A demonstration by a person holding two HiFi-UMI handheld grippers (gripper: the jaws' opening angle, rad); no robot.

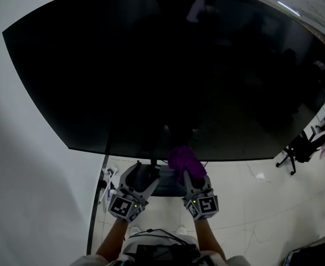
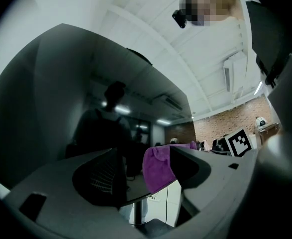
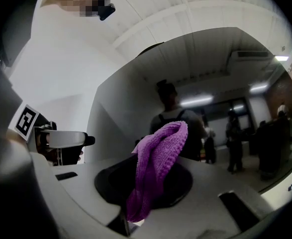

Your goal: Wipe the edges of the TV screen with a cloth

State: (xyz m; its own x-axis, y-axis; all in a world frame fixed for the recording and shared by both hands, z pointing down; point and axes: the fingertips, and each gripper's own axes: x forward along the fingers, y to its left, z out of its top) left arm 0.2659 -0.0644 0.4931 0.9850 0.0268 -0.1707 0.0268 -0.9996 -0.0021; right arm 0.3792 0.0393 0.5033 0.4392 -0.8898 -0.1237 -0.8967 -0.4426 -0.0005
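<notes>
My right gripper [image 1: 191, 176] is clamped on the purple cloth [image 1: 184, 158]. In the right gripper view the 2 jaws of that gripper [image 3: 148, 183] pinch the cloth [image 3: 160, 153] low down, and the rest of it stands up out of them in a folded bunch and leans to the right. From the head view the bunch sits right at the lower edge of the TV screen [image 1: 162, 71], a little right of the middle, and overlaps that edge; I cannot tell whether the fabric actually touches the glass

My left gripper [image 1: 142, 173] is just beside the right one, below the same lower edge, with its jaws spread apart and nothing between them. In the left gripper view the gap of that gripper [image 2: 138, 158] shows the cloth [image 2: 158, 168] behind it, hanging by the right-hand jaw, but it is not gripped there. The marker cube [image 2: 240, 142] of my right gripper shows further right in that view

The screen is dark and fills most of the head view, with a white wall [image 1: 29, 148] to its left. Beneath it is a pale tiled floor [image 1: 251, 204], and a black office chair [image 1: 300, 148] stands off to the right, well apart from my grippers
</notes>
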